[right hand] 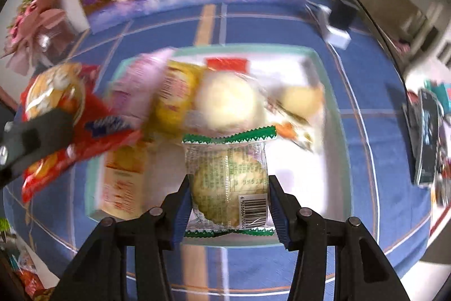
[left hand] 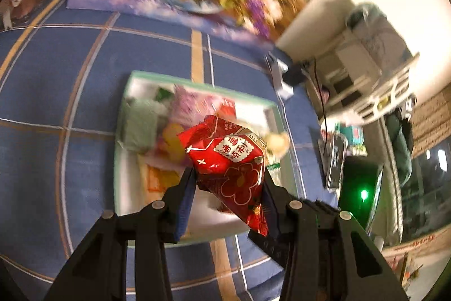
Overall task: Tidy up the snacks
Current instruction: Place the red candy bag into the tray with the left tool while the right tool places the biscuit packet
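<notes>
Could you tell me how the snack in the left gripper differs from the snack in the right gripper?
The red packet in the left gripper is opaque, with white characters and a flower print; the clear packet in the right gripper shows a pale round cake and has green zigzag ends. The red packet looks crumpled and tilted; the clear packet lies flat and square. Both are gripped by their sides above the green-rimmed tray.

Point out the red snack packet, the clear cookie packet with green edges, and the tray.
red snack packet (left hand: pixel 228 160): left wrist view, its printed front.
clear cookie packet (right hand: pixel 228 179): right wrist view, on the cookie inside.
tray (right hand: pixel 245 49): right wrist view, its far green rim.
</notes>
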### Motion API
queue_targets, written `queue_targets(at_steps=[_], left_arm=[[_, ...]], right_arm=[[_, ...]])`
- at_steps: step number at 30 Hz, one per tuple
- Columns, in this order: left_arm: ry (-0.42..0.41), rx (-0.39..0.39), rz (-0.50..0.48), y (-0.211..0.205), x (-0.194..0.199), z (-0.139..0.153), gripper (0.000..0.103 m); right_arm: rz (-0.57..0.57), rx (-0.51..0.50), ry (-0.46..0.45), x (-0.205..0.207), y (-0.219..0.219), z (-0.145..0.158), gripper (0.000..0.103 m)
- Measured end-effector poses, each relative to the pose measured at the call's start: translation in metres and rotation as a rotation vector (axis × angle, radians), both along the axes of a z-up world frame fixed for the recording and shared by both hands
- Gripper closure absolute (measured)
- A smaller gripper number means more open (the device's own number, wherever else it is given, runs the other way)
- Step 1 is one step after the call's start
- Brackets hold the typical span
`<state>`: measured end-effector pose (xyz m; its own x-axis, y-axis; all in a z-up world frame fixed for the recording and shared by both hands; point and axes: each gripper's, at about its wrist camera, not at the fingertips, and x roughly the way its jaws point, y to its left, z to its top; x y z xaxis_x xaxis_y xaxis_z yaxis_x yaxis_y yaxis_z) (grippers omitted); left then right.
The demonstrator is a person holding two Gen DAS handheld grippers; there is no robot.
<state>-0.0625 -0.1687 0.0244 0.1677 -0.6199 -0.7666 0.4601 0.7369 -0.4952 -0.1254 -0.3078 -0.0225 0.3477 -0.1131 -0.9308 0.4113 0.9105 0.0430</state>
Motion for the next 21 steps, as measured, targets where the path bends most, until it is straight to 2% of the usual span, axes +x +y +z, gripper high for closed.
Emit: queue_targets(at_steps=[6, 10, 13, 15, 19, 21], left_arm=[[0.020, 0.071, -0.079, -0.029, -0.022, -0.022, 0.057], [0.021, 0.116, -0.089, -0.041, -0.022, -0.037, 0.056], [0.040, 0.142, -0.082, -0.043, -0.020, -0.046, 0.051], [0.043, 0.141, -0.075, -0.040, -0.020, -0.047, 0.044], [0.043, 0.122, -0.060, -0.029, -0.021, -0.038, 0.041], [0.038, 0.142, -0.042, -0.020, -0.022, -0.035, 0.037]], right_arm=[[-0.065, 0.033, 0.032, -0.018, -0.025, -0.018, 0.050], [-0.085, 0.041, 0.039, -0.023, -0.034, -0.025, 0.049], [-0.090, 0.054, 0.036, -0.023, -0.036, -0.025, 0.035], [-0.086, 0.048, 0.030, -0.024, -0.036, -0.023, 0.034], [-0.089, 0.037, 0.025, -0.027, -0.032, -0.017, 0.034], [-0.091, 0.033, 0.020, -0.031, -0.028, -0.012, 0.034]])
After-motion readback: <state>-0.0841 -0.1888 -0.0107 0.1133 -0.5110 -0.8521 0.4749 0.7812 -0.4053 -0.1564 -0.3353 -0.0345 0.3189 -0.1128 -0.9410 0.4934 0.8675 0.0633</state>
